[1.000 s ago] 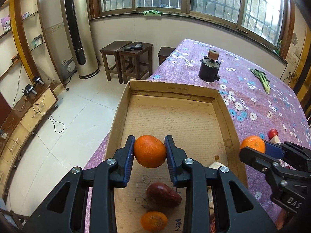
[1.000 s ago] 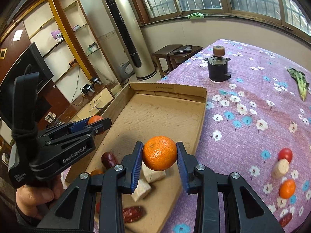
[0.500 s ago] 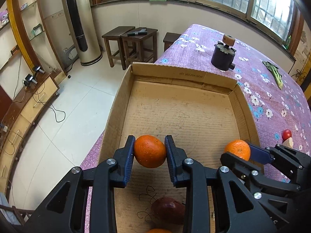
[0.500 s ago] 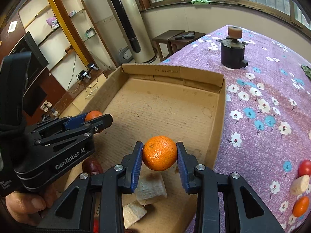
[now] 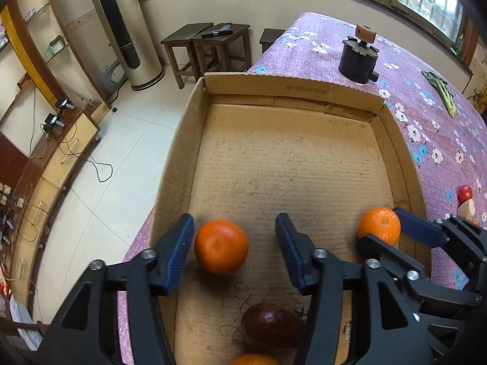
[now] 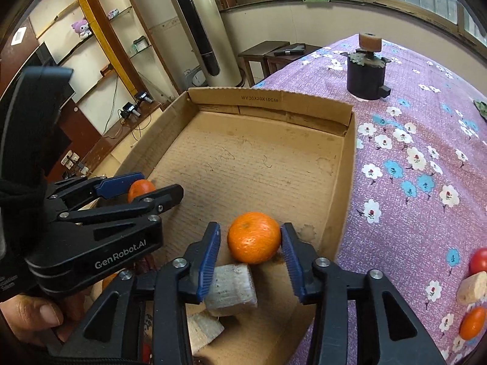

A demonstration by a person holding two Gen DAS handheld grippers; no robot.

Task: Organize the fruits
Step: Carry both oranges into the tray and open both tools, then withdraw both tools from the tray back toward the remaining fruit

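left gripper (image 5: 234, 251) spread wide, orange (image 5: 221, 245) loose between my fingers in the cardboard box (image 5: 292, 94) | right gripper (image 6: 251, 255) parted too, mandarin (image 6: 254, 237) near the right wall | both fruits dead ahead, lifting clear next

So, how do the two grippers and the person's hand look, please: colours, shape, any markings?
Both the left gripper and the right gripper are black plastic frames with silver screws and two fingers lined with ribbed blue pads. The left one carries white lettering, GenRobot.AI. The bare hand under it shows a thumb, with a black cuff above.
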